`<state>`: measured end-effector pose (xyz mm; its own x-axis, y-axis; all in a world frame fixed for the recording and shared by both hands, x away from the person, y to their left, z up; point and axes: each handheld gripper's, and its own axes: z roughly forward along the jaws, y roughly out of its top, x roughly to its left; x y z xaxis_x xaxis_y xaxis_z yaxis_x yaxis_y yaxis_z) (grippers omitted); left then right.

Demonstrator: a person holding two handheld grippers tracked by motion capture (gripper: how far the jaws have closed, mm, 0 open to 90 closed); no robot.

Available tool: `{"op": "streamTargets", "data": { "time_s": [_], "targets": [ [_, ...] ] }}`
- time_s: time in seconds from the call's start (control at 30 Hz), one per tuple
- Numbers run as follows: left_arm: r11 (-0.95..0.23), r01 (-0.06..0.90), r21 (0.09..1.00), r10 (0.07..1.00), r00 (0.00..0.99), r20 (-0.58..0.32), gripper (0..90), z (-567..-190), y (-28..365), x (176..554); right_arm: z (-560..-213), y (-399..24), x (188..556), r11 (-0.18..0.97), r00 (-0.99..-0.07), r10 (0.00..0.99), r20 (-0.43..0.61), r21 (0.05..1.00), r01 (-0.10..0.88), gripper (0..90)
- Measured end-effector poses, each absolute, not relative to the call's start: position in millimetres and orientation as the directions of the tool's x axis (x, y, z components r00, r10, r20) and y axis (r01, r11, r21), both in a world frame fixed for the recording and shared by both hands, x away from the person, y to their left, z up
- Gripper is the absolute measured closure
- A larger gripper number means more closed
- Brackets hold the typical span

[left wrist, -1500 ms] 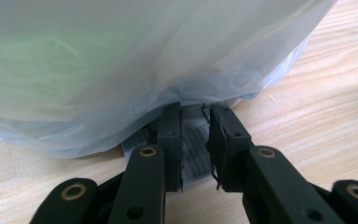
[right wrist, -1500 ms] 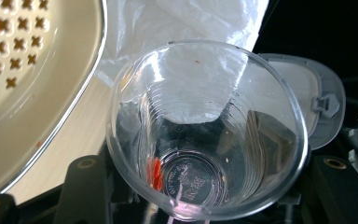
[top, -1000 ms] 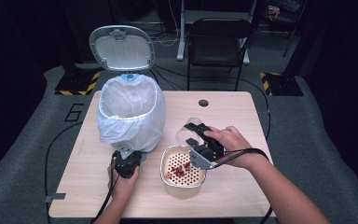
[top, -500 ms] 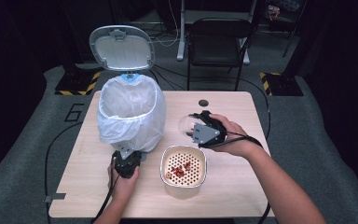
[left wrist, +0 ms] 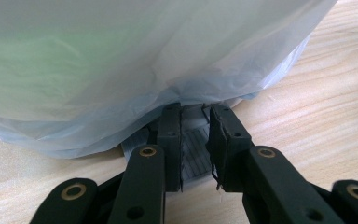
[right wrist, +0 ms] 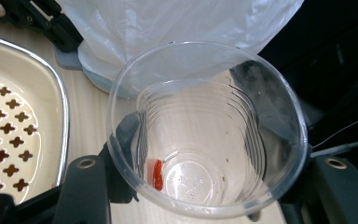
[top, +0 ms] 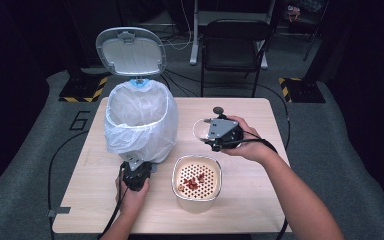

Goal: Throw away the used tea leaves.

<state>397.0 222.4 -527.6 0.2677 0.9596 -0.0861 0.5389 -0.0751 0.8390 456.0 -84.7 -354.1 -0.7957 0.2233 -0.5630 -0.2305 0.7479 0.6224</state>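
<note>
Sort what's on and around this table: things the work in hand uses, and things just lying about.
In use:
- clear plastic cup in the right tongs
- perforated strainer bowl
- lined trash bin
- bin pedal gripped by the left tongs

Lying about:
- small dark disc on the table
- folding chair

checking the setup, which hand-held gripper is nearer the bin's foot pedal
Left. The left hand-held gripper is shut on the foot pedal at the bin's base. The right hand-held gripper is up over the table, off to the bin's side, shut on a clear plastic cup.
</note>
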Motion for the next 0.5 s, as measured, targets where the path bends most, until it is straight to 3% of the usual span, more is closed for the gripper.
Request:
{"op": "streamTargets", "data": {
  "time_s": [0.3,0.5],
  "targets": [
    [-0.068,0.535,0.842,0.96,0.264,-0.09,74.8,-528,222,397,-360,-87,474,0.701,-0.862,0.313,-0.398,0.71,-0.073,39.2],
    [-0.064,0.531,0.845,0.961,0.261,-0.091,74.8,-528,222,397,-347,-88,482,0.611,-0.883,0.407,-0.235,0.789,0.072,39.8]
  ]
}}
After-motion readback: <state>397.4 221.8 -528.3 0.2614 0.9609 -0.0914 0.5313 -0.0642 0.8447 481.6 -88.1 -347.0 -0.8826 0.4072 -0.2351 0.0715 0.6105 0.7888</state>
